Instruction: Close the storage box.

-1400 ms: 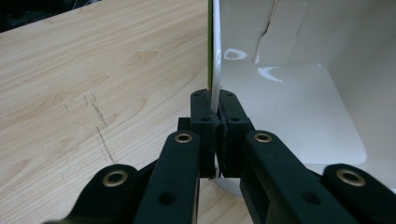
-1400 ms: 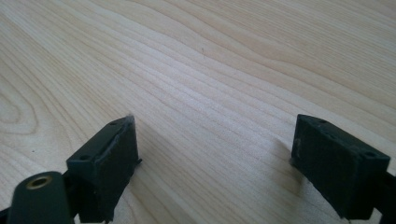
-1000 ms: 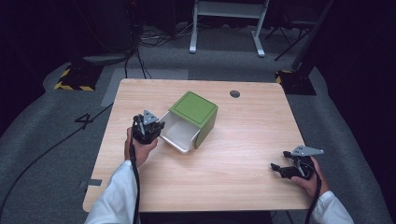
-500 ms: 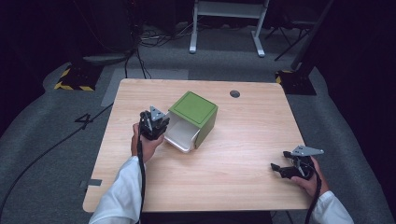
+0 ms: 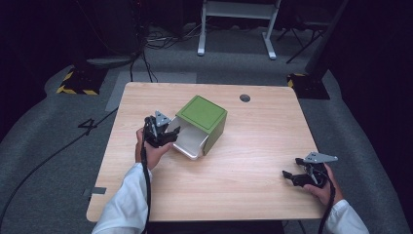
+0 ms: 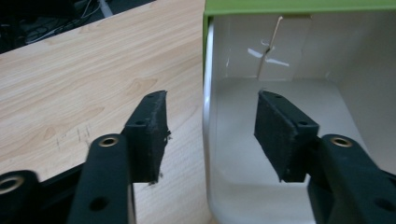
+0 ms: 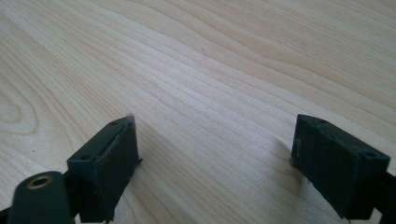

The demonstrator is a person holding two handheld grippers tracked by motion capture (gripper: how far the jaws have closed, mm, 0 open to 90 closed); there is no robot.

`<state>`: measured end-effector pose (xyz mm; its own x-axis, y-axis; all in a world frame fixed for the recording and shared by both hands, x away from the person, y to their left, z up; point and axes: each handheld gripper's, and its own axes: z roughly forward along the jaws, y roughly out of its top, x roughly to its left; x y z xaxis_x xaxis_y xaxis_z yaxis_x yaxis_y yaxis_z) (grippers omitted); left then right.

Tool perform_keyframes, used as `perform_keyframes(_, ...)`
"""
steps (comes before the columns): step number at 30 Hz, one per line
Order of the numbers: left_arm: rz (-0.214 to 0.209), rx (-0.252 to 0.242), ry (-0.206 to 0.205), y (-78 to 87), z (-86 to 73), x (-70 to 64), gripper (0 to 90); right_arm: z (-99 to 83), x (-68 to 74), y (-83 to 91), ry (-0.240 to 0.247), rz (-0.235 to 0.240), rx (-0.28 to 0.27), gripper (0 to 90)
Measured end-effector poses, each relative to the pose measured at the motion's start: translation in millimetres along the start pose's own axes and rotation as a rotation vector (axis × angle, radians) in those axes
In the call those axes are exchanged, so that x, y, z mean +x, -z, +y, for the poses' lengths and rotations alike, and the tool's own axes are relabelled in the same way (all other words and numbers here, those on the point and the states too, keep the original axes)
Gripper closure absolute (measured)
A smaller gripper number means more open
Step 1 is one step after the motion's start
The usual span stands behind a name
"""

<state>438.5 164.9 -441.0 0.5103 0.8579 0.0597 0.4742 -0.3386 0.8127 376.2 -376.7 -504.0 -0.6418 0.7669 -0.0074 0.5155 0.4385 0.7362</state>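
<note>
Pale wood-grain table (image 5: 234,185) stands on grey carpet in a dark room, with cables and a white metal frame on the floor beyond its far edge.

Near right: the right gripper (image 5: 298,176) rests low on the bare tabletop, jaws spread wide with nothing between them (image 7: 210,154).

Near left, further in: the left gripper (image 5: 163,136) is at the open end of the white plastic drawer (image 5: 191,142), jaws wide. In the left gripper view they straddle the drawer's left side wall (image 6: 208,140), one pad outside, one inside, and neither pad appears to touch it.

Judgement: the step in hand is gripping that wall. It should be done by closing squarely on the wall, then moving the drawer straight along its run so the box does not skid.

Contents: the drawer is partly out and appears empty. Its green box-shaped housing (image 5: 202,113) sits mid-table, with a small dark round grommet (image 5: 245,98) beyond.
</note>
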Motion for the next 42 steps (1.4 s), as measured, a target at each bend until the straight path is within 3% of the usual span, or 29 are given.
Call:
perform_keyframes(3, -0.014, -0.001, -0.006, 11.5, -9.6, 3.2, 48.1, 0.0, 0.0, 0.0, 0.000, 0.000, 0.000, 14.6)
perform_keyframes(9, -0.018, -0.006, -0.006, 24.2, -19.4, 7.8, 71.9, 0.0, 0.1, 0.0, -0.001, 0.000, 0.000, 14.6)
perform_keyframes(10, -0.034, -0.007, -0.022, 25.6, -20.1, 8.5, 77.2, 0.0, 0.0, 0.0, 0.000, 0.000, 0.000, 14.6)
perform_keyframes(13, -0.024, -0.005, -0.048, 22.7, -17.1, 6.0, 86.6, 0.0, 0.0, 0.0, 0.000, 0.000, 0.000, 14.6)
perform_keyframes(19, -0.021, -0.011, -0.030, 14.0, -11.2, 7.4, 87.3, 0.0, 0.0, 0.0, 0.000, 0.000, 0.000, 14.6)
perform_keyframes(27, 0.004, 0.000, -0.045, -0.4, 1.4, 5.3, 87.4, 0.0, 0.0, -0.1, 0.000, 0.000, 0.000, 14.6)
perform_keyframes(32, -0.014, -0.008, -0.040, -11.3, 7.7, 5.6, 87.5, 0.0, 0.0, -0.1, -0.001, 0.001, 0.000, 14.6)
perform_keyframes(39, 0.000, -0.010, -0.033, -20.3, 13.8, 0.6, 86.9, 0.0, 0.0, 0.0, -0.001, 0.000, 0.000, 14.6)
perform_keyframes(42, 0.004, 0.000, -0.048, -16.6, 12.7, 0.2, 78.4, 0.0, 0.0, -0.1, 0.000, 0.000, 0.000, 14.6)
